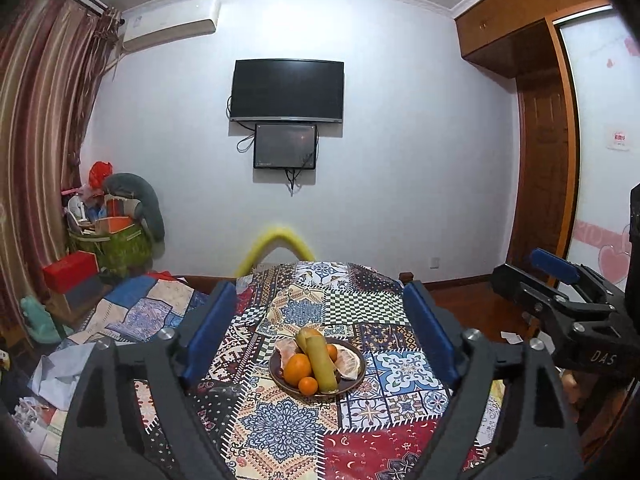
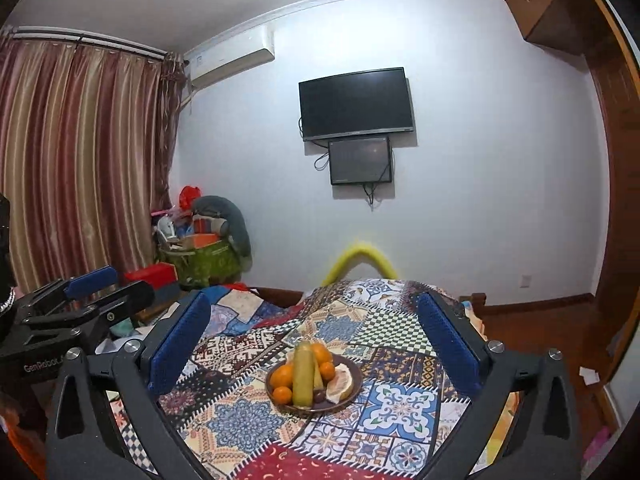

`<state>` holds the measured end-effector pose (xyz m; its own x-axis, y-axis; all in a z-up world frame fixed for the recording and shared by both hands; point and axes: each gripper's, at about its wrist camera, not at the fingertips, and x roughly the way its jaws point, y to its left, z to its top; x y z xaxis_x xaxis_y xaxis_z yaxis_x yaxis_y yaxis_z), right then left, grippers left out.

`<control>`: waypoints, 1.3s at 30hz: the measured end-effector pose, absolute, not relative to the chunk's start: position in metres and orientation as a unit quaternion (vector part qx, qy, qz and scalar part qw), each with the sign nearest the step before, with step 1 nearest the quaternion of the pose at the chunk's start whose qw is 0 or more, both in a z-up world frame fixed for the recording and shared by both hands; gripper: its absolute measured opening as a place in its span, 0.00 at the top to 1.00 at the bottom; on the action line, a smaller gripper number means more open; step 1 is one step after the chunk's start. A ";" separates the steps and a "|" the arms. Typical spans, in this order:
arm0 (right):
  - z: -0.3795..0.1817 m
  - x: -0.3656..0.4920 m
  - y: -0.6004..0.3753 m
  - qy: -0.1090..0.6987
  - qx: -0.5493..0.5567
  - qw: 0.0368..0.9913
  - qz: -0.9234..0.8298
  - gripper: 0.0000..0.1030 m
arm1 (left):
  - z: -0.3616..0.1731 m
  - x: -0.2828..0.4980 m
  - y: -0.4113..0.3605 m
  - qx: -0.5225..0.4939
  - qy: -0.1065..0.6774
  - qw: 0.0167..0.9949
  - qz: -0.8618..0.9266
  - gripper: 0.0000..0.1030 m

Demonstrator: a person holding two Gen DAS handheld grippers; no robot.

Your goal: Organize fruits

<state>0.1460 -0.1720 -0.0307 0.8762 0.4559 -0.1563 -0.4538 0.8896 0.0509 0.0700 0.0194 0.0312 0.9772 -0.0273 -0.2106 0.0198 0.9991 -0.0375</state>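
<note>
Hovering clear of plate (image 1: 277,376), both grippers (image 1: 320,336) (image 2: 316,344) spread, empty; careless reach could topple leaning banana (image 1: 320,364), scattering oranges (image 1: 297,369).

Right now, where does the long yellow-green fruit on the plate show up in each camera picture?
Left wrist view: the long yellow-green fruit stands low and central, leaning across the brown plate.
Right wrist view: it is low and central, left of the pomelo segment.
Shared landmark: the wall television.
</note>
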 end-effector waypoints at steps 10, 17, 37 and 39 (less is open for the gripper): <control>-0.037 0.127 -0.176 0.072 -0.004 0.971 0.229 0.00 | 0.030 0.058 0.012 -0.005 0.092 0.996 -0.002 0.03; -0.039 0.123 -0.179 0.070 -0.002 0.972 0.224 0.00 | 0.030 0.057 0.013 -0.011 0.092 0.996 -0.002 0.01; -0.035 0.118 -0.179 0.069 0.001 0.972 0.223 0.00 | 0.028 0.060 0.014 -0.016 0.094 0.995 -0.001 0.01; -0.034 0.118 -0.179 0.069 0.001 0.972 0.224 0.00 | 0.028 0.060 0.014 -0.018 0.094 0.995 -0.002 0.01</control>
